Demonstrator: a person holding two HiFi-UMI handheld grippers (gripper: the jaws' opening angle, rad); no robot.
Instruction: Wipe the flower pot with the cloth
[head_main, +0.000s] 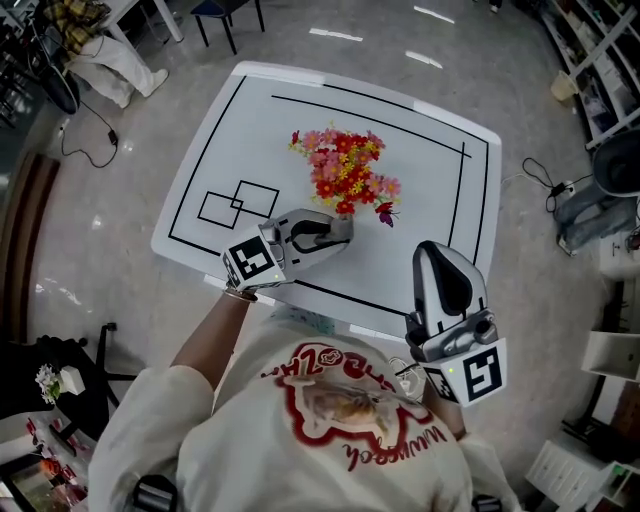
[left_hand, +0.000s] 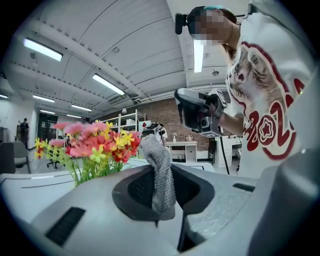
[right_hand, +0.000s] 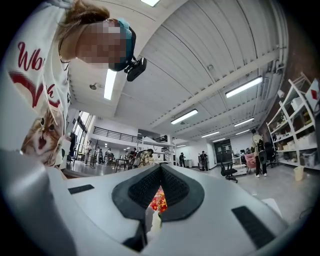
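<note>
Glossy grey floor (head_main: 130, 140), white black-lined table (head_main: 430, 195), ceiling strip lights (left_hand: 107, 84), brick wall (left_hand: 167, 114)

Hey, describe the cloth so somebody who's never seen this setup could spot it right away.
On the white table marked with black lines stands a bunch of red, pink and yellow flowers. The left gripper points toward it, and the cloth is pinched upright between its jaws. It is the only grey, knitted, floppy thing there.

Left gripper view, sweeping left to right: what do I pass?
Flowers → grey cloth → right gripper → person's printed shirt.
</note>
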